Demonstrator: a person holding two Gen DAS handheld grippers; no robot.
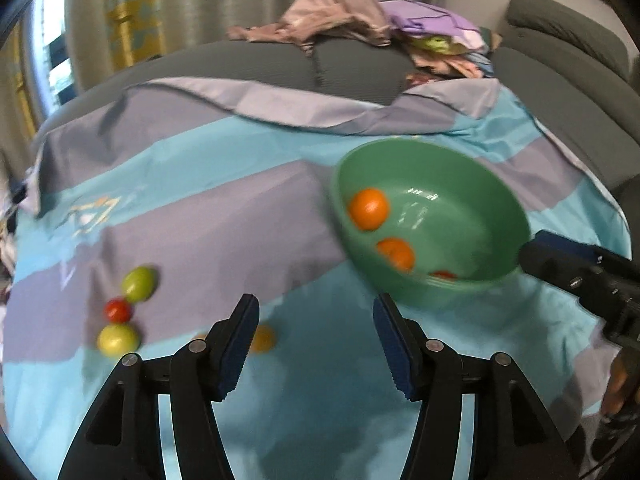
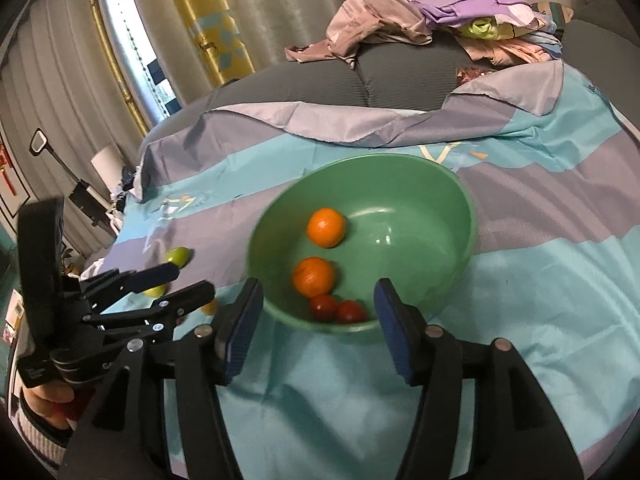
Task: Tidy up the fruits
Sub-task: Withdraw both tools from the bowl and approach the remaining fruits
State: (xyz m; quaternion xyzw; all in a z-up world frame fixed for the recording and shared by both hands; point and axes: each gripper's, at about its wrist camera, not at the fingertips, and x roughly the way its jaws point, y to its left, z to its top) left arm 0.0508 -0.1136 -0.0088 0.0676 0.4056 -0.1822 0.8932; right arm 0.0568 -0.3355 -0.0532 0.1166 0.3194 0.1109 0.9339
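Observation:
A green bowl (image 1: 472, 184) (image 2: 420, 200) rests on the striped sheet with two oranges (image 2: 326, 227) (image 2: 313, 276) and two red tomatoes (image 2: 323, 307) (image 2: 351, 311) inside. Left of it lie a green fruit (image 1: 139, 283), a red tomato (image 1: 118, 310), a yellow-green fruit (image 1: 117, 339) and a small yellow fruit (image 1: 262, 338). My left gripper (image 1: 316, 320) (image 2: 180, 282) hangs open above the sheet between the loose fruit and the bowl, with nothing in it. My right gripper (image 2: 319, 292) stands open just before the bowl's near rim, pads apart from it.
A blue and grey sheet (image 1: 320, 400) covers a grey sofa (image 1: 560, 92). A heap of clothes (image 1: 360, 16) (image 2: 440, 16) lies at the back. Curtains and a window (image 2: 132, 52) are behind. A person's hand (image 2: 48, 400) holds the left gripper at the lower left.

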